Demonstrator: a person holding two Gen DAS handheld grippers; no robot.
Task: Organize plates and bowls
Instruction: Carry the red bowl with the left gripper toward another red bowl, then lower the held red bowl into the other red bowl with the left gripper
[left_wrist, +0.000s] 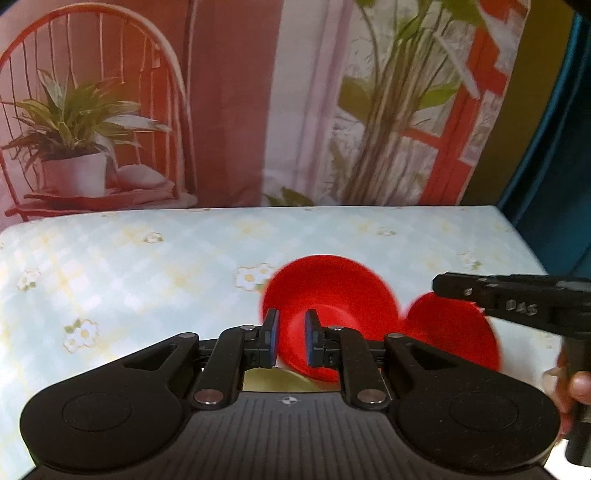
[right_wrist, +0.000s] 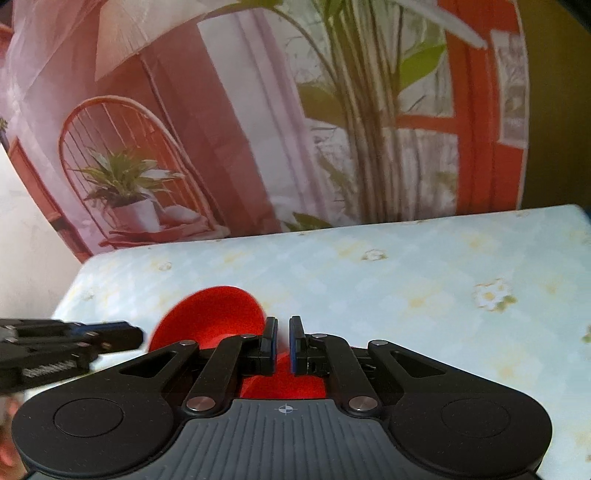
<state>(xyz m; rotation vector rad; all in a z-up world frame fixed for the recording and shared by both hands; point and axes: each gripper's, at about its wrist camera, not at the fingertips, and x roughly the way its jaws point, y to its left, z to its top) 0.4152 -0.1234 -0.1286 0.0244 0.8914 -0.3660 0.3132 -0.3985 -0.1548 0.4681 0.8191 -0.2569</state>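
left gripper (left_wrist: 291, 338) pinches the rim of a red plastic bowl (left_wrist: 328, 295) above the floral table (left_wrist: 147, 266); right gripper (right_wrist: 283, 341) grips a second red bowl (right_wrist: 210, 317). risk: thin rim holds slipping, bowls colliding while blurred

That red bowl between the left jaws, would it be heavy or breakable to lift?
Probably neither. The red bowl looks like thin, matte moulded plastic, so likely light and tough. Its steep flaring wall may slip unless the left gripper pinches the rim squarely. A second red bowl sits close beside it, so a nudge could knock them together.
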